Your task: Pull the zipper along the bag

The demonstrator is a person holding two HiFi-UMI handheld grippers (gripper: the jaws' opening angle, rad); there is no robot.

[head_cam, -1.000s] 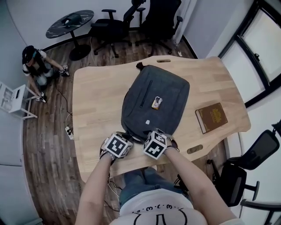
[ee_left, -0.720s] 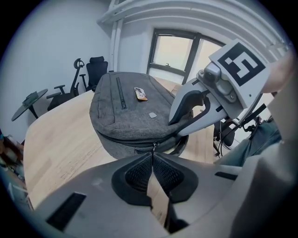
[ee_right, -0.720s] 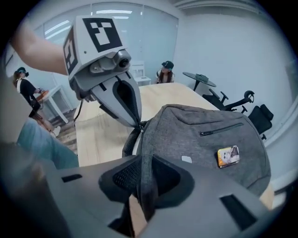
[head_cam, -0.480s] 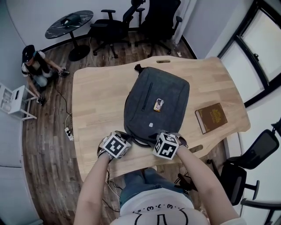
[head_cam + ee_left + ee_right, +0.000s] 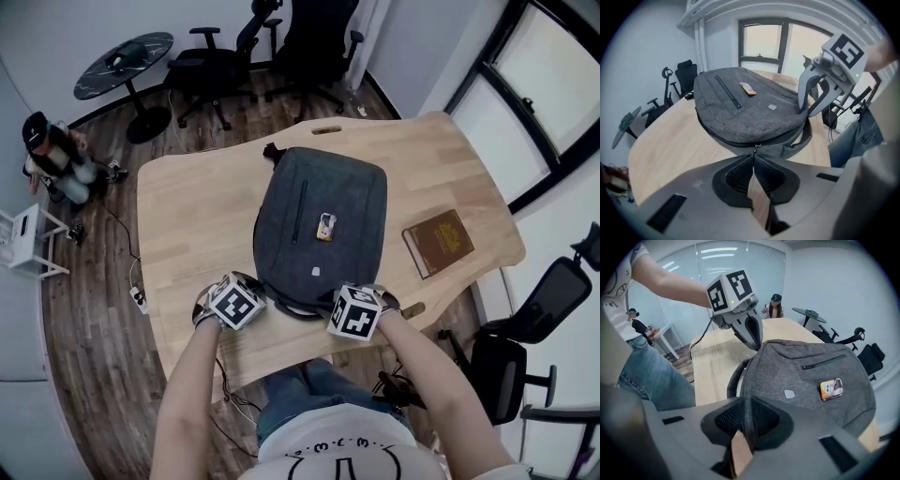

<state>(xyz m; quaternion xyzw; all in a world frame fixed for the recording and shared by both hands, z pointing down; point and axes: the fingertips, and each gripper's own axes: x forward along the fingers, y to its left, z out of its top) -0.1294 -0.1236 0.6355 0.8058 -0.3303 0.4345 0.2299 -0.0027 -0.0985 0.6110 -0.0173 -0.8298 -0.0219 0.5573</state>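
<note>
- Grey woven cloth covers the bag (image 5: pixel 323 202), which lies flat at the centre of the head view on a pale wooden table (image 5: pixel 187 225). Its near edge reaches both tongs.
- The left gripper (image 5: pixel 754 158) is at the lower centre of its own view. Its jaws are pressed together on the zipper pull (image 5: pixel 755 148), at the bag's near rim.
- The right gripper (image 5: pixel 749 405) has just been closing its jaws. A fold of the bag's grey edge stands between them, and the pads pinch it.
- In the head view, the left gripper is at the bag's lower-left corner and the right gripper at its lower-right corner.
- A small orange badge (image 5: pixel 325 226) sits on top of the bag.
- A brown book (image 5: pixel 438 243) lies on the table to the right, apart from the bag.
</note>
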